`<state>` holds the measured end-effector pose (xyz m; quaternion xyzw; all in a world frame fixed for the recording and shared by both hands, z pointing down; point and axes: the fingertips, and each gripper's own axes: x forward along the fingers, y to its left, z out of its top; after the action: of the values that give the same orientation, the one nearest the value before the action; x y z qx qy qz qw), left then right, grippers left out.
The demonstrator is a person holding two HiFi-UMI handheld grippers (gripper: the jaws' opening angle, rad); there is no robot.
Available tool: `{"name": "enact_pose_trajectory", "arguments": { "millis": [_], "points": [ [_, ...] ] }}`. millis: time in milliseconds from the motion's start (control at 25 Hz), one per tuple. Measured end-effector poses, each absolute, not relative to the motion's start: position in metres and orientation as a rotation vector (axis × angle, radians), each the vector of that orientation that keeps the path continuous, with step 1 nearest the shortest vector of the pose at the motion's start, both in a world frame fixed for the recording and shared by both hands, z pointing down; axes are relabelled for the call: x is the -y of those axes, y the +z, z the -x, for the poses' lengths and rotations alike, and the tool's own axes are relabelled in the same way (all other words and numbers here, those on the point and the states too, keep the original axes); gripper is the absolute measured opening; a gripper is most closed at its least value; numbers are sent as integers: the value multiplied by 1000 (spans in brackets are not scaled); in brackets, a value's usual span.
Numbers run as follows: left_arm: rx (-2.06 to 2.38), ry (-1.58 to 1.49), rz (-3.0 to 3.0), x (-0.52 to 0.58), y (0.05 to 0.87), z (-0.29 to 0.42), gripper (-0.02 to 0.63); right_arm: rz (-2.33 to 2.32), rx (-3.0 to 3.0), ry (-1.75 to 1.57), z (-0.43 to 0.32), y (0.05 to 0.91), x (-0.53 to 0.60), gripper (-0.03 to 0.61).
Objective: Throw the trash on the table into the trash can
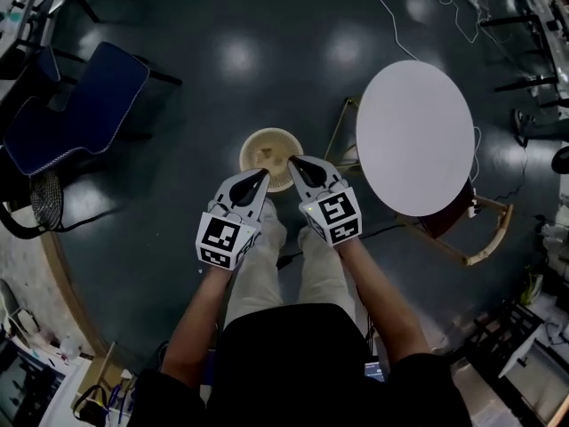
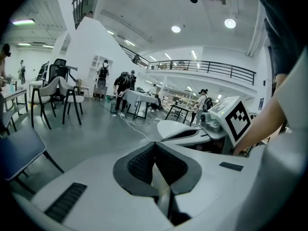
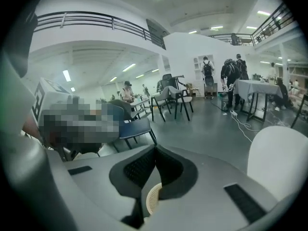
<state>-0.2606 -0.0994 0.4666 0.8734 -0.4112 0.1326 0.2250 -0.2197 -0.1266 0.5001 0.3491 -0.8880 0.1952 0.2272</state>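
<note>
A cream, round wicker trash can [image 1: 271, 152] stands on the dark floor in front of my feet. Both grippers hang above its near rim in the head view. My left gripper [image 1: 264, 176] is shut with nothing between its jaws, and its pads meet in the left gripper view [image 2: 155, 144]. My right gripper [image 1: 293, 161] is shut too and holds nothing. In the right gripper view the jaws [image 3: 155, 149] touch, and the trash can's rim [image 3: 153, 199] shows below them. The round white table [image 1: 415, 137] stands to the right.
A blue chair [image 1: 80, 105] stands at the left and a wooden chair [image 1: 484, 229] sits under the table's near edge. Cables [image 1: 391, 16] run over the floor at the back. Desks and clutter line the picture's edges. People and more tables [image 2: 137, 97] stand far off.
</note>
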Motion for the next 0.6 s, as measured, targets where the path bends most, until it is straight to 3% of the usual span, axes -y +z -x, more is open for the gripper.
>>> {"name": "enact_pose_trajectory", "arguments": {
  "millis": [600],
  "points": [
    [1130,266,-2583,117,330,274,15,-1009,2602,308,228,316,120,18]
  ]
}}
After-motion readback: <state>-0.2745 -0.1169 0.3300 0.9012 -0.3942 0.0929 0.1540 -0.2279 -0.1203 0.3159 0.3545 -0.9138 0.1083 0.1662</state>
